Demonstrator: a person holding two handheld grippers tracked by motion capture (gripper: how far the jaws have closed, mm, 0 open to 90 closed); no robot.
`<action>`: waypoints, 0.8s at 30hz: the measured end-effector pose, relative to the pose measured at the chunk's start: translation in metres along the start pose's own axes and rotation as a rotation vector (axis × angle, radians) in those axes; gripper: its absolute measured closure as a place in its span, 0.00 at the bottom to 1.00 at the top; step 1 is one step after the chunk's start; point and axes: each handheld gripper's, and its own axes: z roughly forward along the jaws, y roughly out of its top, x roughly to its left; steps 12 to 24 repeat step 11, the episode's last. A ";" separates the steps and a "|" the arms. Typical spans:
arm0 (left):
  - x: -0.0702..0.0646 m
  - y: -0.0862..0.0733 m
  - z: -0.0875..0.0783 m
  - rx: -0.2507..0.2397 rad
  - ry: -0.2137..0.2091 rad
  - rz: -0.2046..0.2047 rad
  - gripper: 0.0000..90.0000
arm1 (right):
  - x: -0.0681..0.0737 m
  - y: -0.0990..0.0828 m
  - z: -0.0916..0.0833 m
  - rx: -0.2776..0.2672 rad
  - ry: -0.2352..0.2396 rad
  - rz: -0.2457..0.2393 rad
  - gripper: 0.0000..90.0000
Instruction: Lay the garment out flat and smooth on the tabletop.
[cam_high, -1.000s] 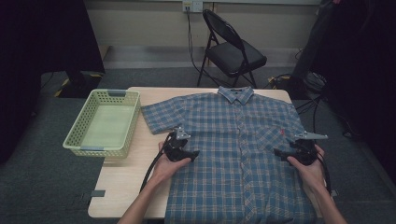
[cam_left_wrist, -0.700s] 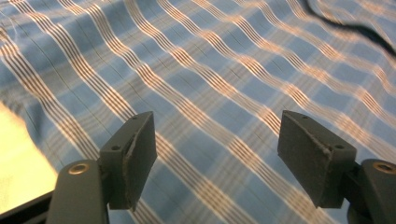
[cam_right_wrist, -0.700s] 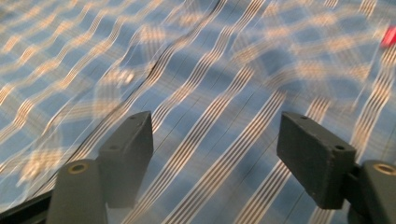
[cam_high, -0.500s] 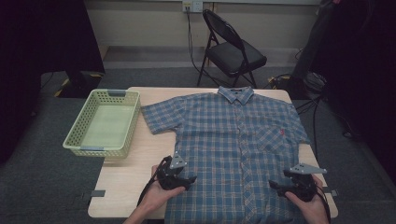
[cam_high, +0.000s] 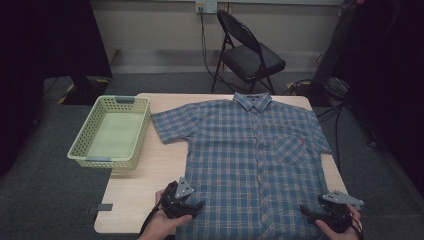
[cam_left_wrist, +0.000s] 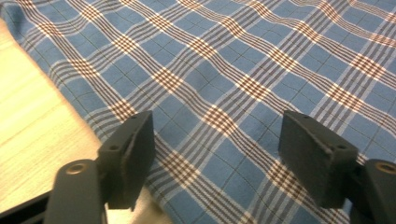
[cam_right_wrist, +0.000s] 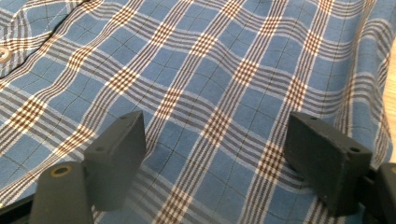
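A blue plaid short-sleeved shirt is shown laid flat, front up and buttoned, on a light wooden tabletop. Its collar is directed toward the far edge, and its hem reaches the near edge. The breast pocket is seen on the right half of the shirt front.

The left gripper is held in the person's left hand at the near left corner of the shirt, at the side seam close to the hem. In the left gripper view, its fingers are spread wide over the fabric, with the shirt's edge and bare tabletop visible just beside the left finger. No cloth is pinched between them.

The right gripper is held in the right hand at the near right corner of the shirt. In the right gripper view, its fingers are likewise set wide apart above the plaid, with nothing gripped; a strip of tabletop is visible at the picture's right edge, and a button at its left edge.

A pale green plastic basket is placed at the left side of the tabletop, apart from the left sleeve and overhanging the edge. A black folding chair is seen on the grey floor beyond the far edge.
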 end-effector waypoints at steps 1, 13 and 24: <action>0.001 0.000 0.000 -0.001 -0.004 0.002 0.28 | -0.001 0.000 0.000 -0.003 0.000 -0.002 0.23; 0.002 0.001 0.001 0.005 -0.011 0.013 0.28 | -0.001 0.000 0.001 -0.011 -0.003 0.000 0.22; 0.002 0.001 0.001 0.005 -0.011 0.013 0.28 | -0.001 0.000 0.001 -0.011 -0.003 0.000 0.22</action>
